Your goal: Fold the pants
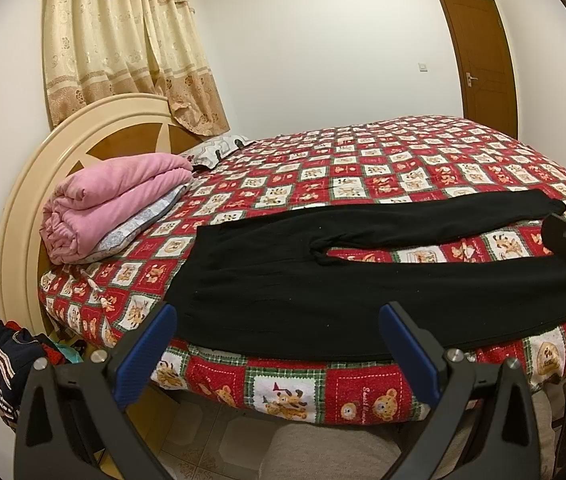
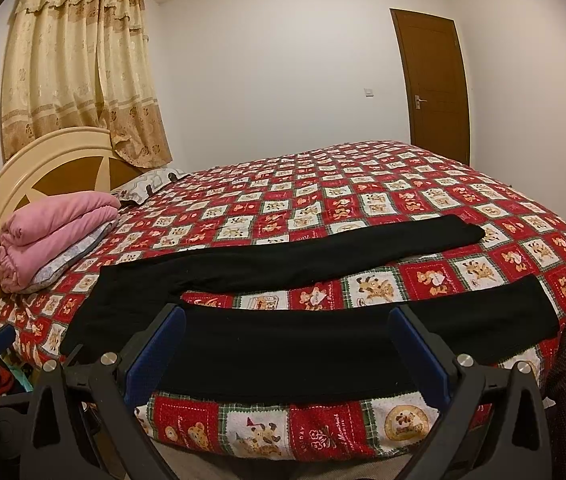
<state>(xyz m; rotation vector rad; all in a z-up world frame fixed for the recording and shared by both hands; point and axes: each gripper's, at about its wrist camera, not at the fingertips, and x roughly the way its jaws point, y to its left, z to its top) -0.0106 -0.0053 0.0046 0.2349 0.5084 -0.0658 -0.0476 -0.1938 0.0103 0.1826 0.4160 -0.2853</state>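
1. The left gripper (image 1: 277,354), with black arms and blue finger pads, was spread wide at the near bed edge, holding nothing; its fingertips hung over the waist end of the pants.
2. The right gripper (image 2: 283,354), of the same build, was likewise spread wide and empty, its fingertips over the nearer trouser leg.
3. The black fabric pants (image 1: 323,280) lay flat and unfolded along the near edge of the bed, waist toward the headboard, the two legs parted in a narrow V.
4. The red, white and green patchwork bedspread with teddy-bear squares (image 1: 363,168) lay beneath the pants.
5. A folded pink blanket (image 1: 111,204) rested against the cream round headboard (image 1: 35,184).
6. Beige patterned curtains (image 1: 123,40) and a brown wooden door (image 1: 483,60) stood at the far walls.
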